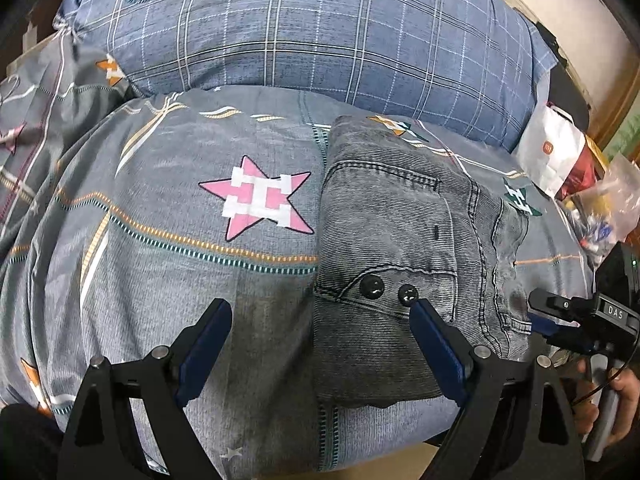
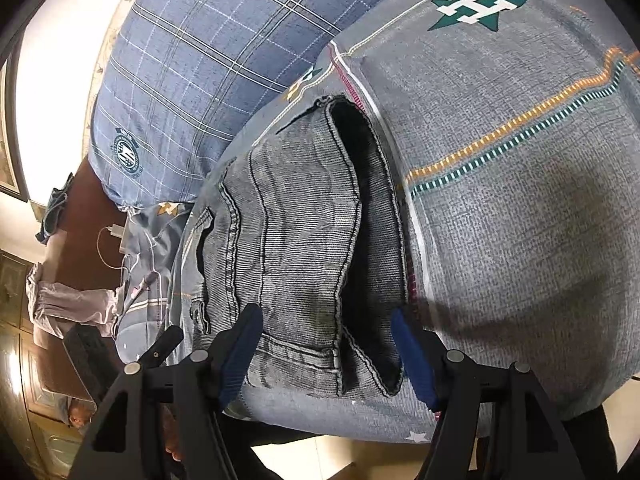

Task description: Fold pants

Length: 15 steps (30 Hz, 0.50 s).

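Already the grey jeans [image 1: 404, 232] lie as a compact folded bundle on the star-print bedsheet [image 1: 168, 264], near the bed's front edge and below the blue plaid pillow [image 1: 304, 28]. The left tool [image 1: 320, 316] hovers with fingers spread apart, gripping nothing; the right tool [image 2: 326, 328] is likewise spread over the bundle's near end. The likely risk: a careless nudge could spring the stiff denim open or push it off the edge.
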Each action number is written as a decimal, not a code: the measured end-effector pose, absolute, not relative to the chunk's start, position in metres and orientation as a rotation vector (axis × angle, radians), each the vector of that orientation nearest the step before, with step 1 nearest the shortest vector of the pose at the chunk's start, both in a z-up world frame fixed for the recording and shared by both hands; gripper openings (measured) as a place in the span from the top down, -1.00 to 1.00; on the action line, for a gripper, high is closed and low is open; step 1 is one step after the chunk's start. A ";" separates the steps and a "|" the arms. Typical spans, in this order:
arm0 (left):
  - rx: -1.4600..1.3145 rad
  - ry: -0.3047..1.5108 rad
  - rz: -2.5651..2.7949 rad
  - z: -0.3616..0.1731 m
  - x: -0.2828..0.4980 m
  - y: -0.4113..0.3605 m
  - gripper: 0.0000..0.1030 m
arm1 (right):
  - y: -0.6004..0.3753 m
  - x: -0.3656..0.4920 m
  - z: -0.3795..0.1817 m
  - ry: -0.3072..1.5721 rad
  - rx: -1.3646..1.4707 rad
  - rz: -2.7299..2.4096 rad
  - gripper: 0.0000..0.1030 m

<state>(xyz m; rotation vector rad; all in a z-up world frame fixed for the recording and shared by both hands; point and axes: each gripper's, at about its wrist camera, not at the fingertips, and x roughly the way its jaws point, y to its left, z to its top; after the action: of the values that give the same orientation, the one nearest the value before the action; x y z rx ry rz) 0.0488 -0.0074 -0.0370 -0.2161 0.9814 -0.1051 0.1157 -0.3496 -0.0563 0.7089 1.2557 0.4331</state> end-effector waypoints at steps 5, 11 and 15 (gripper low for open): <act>-0.186 0.978 -0.108 -0.037 0.049 -0.012 -0.76 | -0.345 0.120 -0.061 1.275 0.696 0.425 -0.36; -0.207 0.986 -0.103 -0.041 0.054 -0.003 -0.76 | -0.345 0.126 -0.060 1.279 0.689 0.412 -0.36; -0.289 1.018 -0.115 -0.047 0.061 0.012 -0.76 | -0.347 0.127 -0.062 1.281 0.703 0.411 -0.36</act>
<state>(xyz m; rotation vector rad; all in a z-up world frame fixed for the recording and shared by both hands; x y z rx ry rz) 0.0609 0.0115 -0.0472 -0.2890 1.0183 -0.1147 0.1267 -0.3473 -0.0625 0.7027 1.2812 0.4108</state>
